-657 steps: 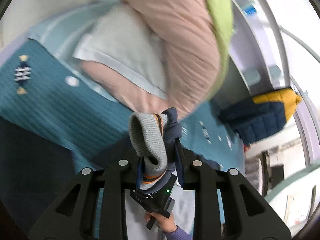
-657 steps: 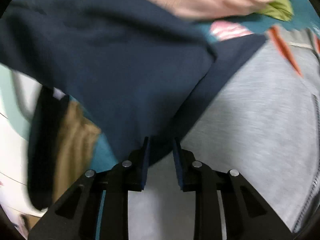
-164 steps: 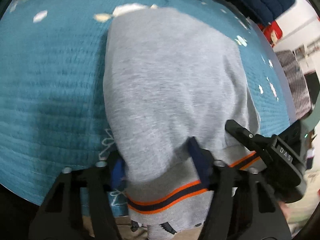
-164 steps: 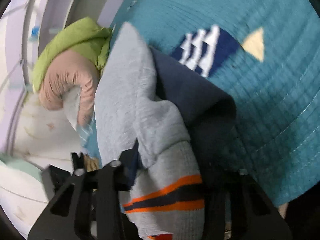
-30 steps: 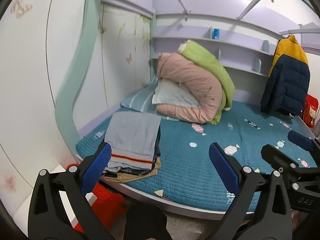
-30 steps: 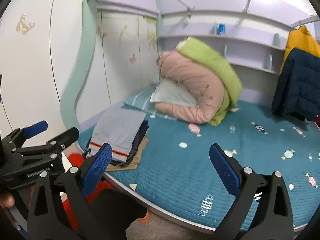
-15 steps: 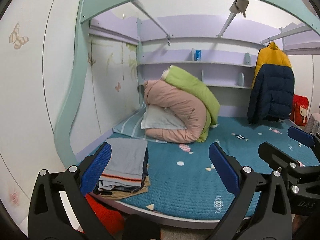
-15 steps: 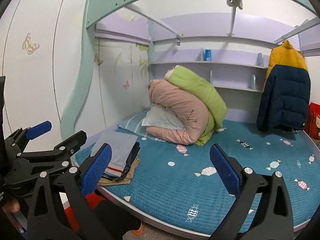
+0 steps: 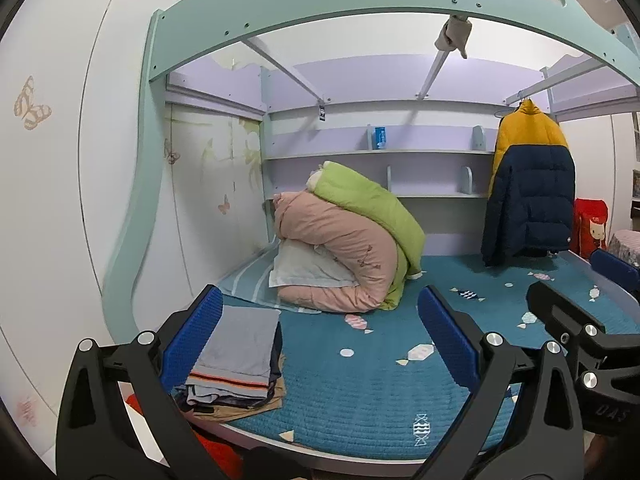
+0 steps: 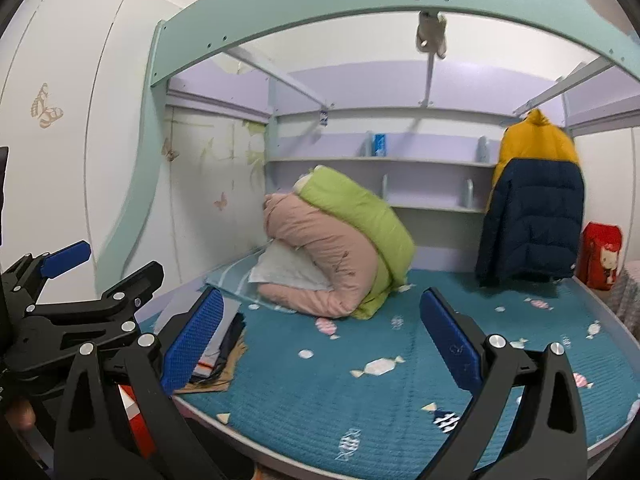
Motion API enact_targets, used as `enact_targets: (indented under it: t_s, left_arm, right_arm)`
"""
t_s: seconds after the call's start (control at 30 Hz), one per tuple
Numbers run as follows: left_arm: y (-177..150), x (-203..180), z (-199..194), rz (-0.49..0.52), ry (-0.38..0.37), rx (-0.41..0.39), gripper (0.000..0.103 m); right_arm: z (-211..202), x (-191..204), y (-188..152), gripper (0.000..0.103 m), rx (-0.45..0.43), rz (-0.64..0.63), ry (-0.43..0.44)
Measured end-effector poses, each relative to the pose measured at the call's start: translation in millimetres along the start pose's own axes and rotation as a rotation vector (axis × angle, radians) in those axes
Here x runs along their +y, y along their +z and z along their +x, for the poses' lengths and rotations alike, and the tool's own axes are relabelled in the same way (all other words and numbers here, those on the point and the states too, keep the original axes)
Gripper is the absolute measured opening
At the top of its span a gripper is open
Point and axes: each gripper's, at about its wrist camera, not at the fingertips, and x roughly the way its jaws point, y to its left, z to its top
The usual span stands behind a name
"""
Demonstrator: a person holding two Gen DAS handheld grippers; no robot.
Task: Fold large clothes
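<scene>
Both grippers wide open & empty, held well back from bed [image 9: 360, 408]; folded clothes stack [image 9: 236, 360] sits at bed's near-left corner, low-left of left gripper [image 9: 320, 344], nearer it than right gripper [image 10: 320, 344].

A mint-green arched bed frame [image 9: 360, 4] spans a bed with a teal quilted cover [image 9: 360, 392] printed with candies. Under the arch, lilac shelves [image 9: 380, 154] run along the back wall, holding a small blue box [image 9: 380, 137]. Left of the arch, the white wall [image 9: 60, 200] carries butterfly decals [image 9: 32, 104]. At the bed's right end hangs a yellow-and-navy puffer jacket [image 9: 528, 184], a red bag [image 9: 590, 224] just beyond it.
</scene>
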Motion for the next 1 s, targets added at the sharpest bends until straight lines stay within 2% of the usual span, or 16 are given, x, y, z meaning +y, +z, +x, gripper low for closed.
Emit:
enact_targets:
  t_s: [0.27,1.0]
  left_arm:
    - [4,-16,-5,0.015,0.013,-0.03,0.098]
    - [3,-21,-1,0.006,0.006,-0.03,0.098]
  right_arm:
    - [-7,-9,-1,0.095,-0.046,-0.014,-0.063]
    - [-5,-13,-5,0.095,-0.063,-0.007,-0.085]
